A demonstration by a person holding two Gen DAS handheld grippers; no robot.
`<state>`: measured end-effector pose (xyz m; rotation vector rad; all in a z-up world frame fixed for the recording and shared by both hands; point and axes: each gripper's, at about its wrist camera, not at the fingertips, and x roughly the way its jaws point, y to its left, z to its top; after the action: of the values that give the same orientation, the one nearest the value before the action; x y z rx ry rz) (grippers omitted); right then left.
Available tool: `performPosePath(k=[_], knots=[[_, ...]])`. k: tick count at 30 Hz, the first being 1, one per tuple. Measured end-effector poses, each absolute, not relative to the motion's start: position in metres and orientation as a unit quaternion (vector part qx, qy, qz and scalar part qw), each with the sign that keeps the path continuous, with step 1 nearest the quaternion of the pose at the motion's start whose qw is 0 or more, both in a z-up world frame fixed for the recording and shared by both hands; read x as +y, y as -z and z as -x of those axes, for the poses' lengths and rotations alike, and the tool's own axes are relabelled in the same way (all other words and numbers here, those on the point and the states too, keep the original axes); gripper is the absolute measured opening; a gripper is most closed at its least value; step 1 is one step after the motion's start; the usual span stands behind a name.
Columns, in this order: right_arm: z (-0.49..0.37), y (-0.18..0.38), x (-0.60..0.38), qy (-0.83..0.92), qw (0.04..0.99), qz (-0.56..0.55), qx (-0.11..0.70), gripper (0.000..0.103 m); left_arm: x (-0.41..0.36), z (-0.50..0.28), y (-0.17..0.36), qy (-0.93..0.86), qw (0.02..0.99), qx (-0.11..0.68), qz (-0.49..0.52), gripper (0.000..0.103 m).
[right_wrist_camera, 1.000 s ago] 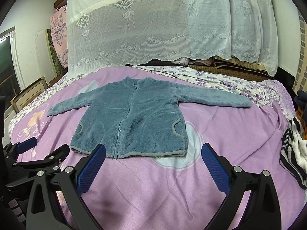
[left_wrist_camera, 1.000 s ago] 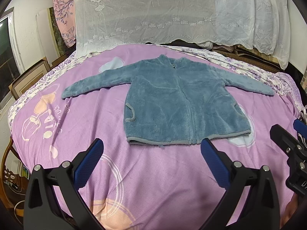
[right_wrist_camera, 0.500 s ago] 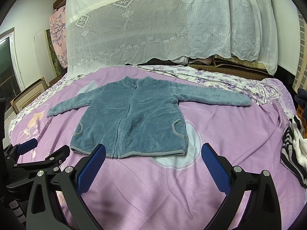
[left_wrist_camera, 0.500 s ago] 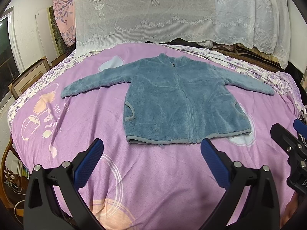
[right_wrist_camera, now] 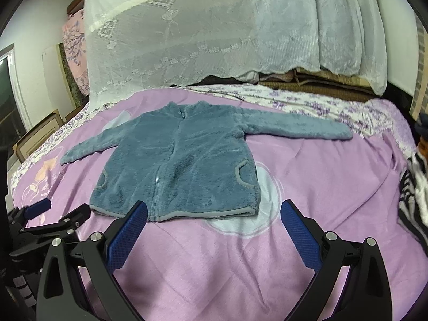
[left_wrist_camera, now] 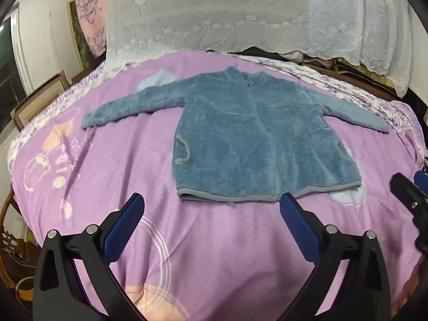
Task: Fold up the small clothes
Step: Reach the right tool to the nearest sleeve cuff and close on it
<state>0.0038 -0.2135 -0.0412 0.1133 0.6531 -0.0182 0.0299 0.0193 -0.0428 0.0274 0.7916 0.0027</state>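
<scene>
Both claws, left claw (left_wrist_camera: 211,224) and right claw (right_wrist_camera: 214,224), are hovering wide and empty, lining up on the flat-spread fleece jacket (left_wrist_camera: 256,139), ready to fold

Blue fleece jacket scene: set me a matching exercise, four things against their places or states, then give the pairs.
Things:
1. blue fleece zip jacket
2. purple printed bedspread
3. white lace cover
4. left gripper

Places or states:
A. draped over the pile at the head of the bed
B. open, holding nothing
C. lying flat, sleeves spread out
D. under the jacket

Pairs: 1-C, 2-D, 3-A, 4-B
</scene>
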Motion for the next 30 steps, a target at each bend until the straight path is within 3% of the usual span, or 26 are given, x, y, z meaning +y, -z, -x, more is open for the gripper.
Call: performPosePath(k=[8,20,30], knots=[[-0.059,0.062,-0.268,-0.004,0.925,-0.149,0.351,0.1,0.053,-0.077,0.07,-0.016,0.909,0.413,0.054,0.099],[-0.185,0.031,-0.337,-0.005,0.904,-0.286,0.318,0.1,0.021,-0.181,0.062,-0.047,0.9,0.433,0.005,0.099],[-0.231,0.096,-0.396,0.058,0.869,-0.354,0.341,0.1,-0.034,-0.254,0.073,-0.029,0.888,0.458,-0.013,0.099]])
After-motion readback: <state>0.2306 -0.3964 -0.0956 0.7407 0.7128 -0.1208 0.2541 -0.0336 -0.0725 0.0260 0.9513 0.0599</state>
